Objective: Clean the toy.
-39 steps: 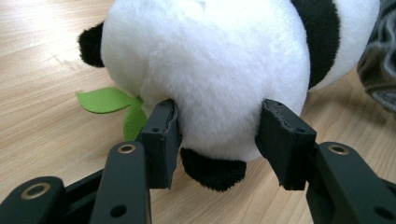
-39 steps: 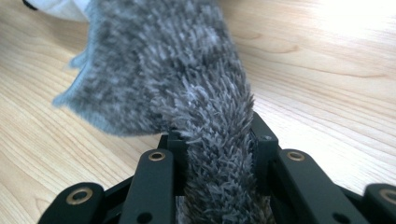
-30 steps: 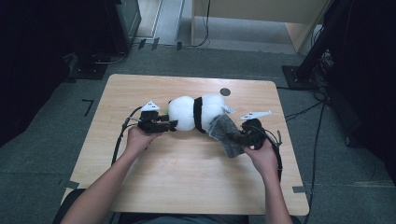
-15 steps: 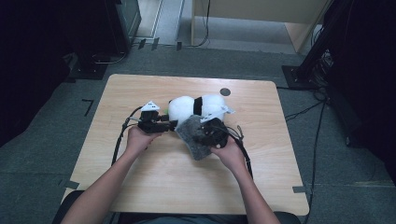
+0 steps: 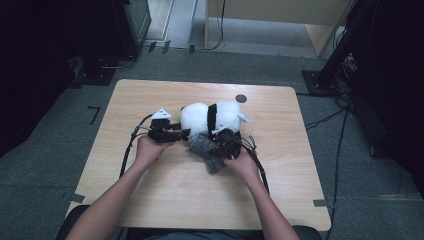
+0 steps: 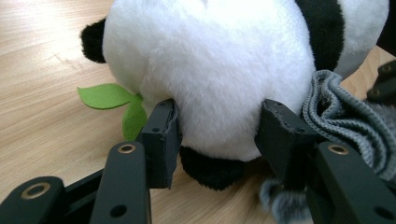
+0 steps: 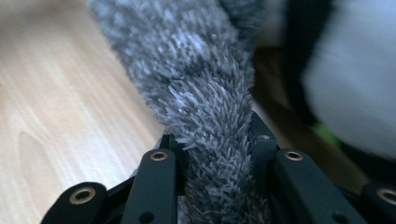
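A black-and-white panda plush (image 5: 210,117) lies on the wooden table (image 5: 150,95). My left gripper (image 5: 186,133) is shut on its white rear end; in the left gripper view the pads (image 6: 161,137) press into the fur of the panda (image 6: 210,70) above a black paw. A green felt leaf (image 6: 105,95) sticks out at its left. My right gripper (image 5: 220,142) is shut on a grey fuzzy knitted cloth (image 5: 205,150), just in front of the panda. The cloth (image 7: 196,79) runs up between that gripper's jaws (image 7: 215,149), with the panda (image 7: 355,84) blurred at the right.
A small dark round spot (image 5: 241,98) marks the table behind the panda. Cables trail from both grippers along the table. Black stands and gear (image 5: 125,25) and a wooden cabinet (image 5: 280,15) surround the table on the grey floor.
My right hand has carried the grey cloth leftward and down, from the panda's right end to just in front of it, close to the left gripper. The left gripper has stayed put.
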A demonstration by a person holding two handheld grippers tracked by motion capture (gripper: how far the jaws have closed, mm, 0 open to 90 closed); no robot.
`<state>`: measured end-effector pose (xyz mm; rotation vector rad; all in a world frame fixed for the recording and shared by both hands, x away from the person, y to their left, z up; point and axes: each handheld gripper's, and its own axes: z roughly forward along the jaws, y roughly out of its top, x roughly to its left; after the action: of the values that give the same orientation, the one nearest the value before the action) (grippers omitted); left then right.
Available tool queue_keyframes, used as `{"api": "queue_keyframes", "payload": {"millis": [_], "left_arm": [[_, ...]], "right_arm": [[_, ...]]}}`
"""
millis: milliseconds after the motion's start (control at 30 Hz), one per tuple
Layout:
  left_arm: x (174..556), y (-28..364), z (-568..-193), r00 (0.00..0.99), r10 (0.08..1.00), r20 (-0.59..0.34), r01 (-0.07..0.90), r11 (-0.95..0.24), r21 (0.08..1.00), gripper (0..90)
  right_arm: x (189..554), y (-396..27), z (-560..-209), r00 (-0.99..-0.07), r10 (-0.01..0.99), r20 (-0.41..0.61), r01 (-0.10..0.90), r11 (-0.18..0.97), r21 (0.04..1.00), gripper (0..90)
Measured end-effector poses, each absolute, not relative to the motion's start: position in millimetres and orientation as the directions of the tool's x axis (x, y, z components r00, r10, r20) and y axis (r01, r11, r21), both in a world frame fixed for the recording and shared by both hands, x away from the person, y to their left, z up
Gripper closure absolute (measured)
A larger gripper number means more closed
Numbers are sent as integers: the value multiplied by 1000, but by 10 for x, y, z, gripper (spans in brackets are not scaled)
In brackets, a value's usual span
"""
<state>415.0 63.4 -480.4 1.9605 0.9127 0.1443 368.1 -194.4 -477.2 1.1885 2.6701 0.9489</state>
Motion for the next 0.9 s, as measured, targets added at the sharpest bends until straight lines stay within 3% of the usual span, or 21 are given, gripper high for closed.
{"api": "queue_keyframes", "payload": {"millis": [900], "left_arm": [[4147, 617, -4801, 716, 650, -255, 538, -281, 795, 493]], "right_arm": [[3508, -2898, -4535, -555, 804, 214, 742, 362, 564, 701]]}}
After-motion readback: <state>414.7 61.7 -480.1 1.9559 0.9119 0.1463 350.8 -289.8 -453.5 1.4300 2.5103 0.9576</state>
